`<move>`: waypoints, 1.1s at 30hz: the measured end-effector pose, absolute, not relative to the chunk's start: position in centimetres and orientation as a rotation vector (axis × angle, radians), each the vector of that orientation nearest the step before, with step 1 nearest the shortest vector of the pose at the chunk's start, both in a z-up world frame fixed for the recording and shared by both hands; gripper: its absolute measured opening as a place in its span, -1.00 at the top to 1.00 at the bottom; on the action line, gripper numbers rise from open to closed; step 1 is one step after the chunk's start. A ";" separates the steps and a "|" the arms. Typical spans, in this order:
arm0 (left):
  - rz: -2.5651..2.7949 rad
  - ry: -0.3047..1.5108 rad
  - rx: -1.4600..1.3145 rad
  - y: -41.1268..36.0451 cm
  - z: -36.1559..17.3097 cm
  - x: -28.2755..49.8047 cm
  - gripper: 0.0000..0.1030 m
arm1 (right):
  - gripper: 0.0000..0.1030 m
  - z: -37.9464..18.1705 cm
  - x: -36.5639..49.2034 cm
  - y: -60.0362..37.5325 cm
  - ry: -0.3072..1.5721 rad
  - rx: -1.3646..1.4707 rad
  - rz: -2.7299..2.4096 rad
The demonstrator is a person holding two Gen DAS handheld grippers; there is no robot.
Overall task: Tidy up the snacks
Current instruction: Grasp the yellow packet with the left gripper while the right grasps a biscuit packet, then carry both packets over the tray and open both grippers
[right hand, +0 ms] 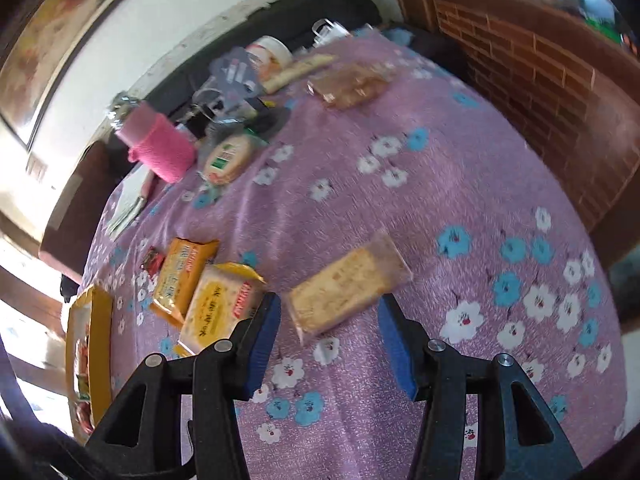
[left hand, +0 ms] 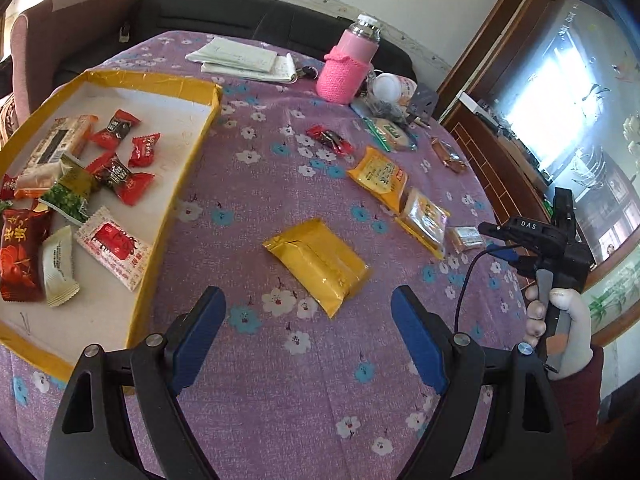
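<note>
Left tongs (left hand: 308,320) open over gold packet (left hand: 318,266) — right tongs (right hand: 328,332) open near clear-wrapped cake (right hand: 348,288).

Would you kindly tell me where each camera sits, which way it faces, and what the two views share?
Left wrist: on the left gripper, angled down at the gold packet and yellow-rimmed tray; open fingers and the person's right hand show.
Right wrist: on the right gripper, angled down at a clear-wrapped cake; only its open fingers show.
Shared: pink bottle, tray, floral tablecloth.

Both wrist views near, angled down; shared: tablecloth (left hand: 280,380), orange packets (right hand: 182,276).
</note>
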State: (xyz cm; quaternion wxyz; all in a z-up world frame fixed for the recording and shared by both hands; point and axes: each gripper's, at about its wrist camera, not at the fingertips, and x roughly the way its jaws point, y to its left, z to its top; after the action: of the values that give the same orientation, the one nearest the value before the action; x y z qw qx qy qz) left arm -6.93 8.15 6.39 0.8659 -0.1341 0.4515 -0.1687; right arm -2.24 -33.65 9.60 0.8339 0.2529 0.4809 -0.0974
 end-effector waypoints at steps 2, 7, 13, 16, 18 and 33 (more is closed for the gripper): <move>-0.344 0.957 -0.291 8.1 6.0 -6.6 -0.65 | -0.04 8.9 -0.9 -33.5 1.030 0.533 -0.220; -0.301 0.993 -0.277 7.6 5.2 -5.4 -0.65 | -0.09 7.2 2.6 -33.3 1.039 0.503 -0.274; -0.245 1.007 -0.177 4.7 4.1 -3.1 -0.65 | -0.27 6.6 4.7 -30.8 1.042 0.284 -0.334; -0.234 1.027 -0.150 3.4 3.3 -1.7 -0.65 | -0.07 6.4 4.5 -30.1 1.035 0.197 -0.352; -0.223 1.023 -0.131 2.5 3.1 -1.1 -0.65 | 0.14 6.4 4.2 -30.1 1.022 0.163 -0.345; -0.289 0.967 0.062 0.0 2.7 -2.8 0.12 | 0.32 10.3 -1.8 -30.8 0.916 0.315 -0.191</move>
State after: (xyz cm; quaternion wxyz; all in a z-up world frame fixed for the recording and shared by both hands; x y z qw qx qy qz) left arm -2.78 0.00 2.69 0.8749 0.0297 0.4631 -0.1386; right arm -1.84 -30.84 10.28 0.8805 0.1510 0.4398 -0.0918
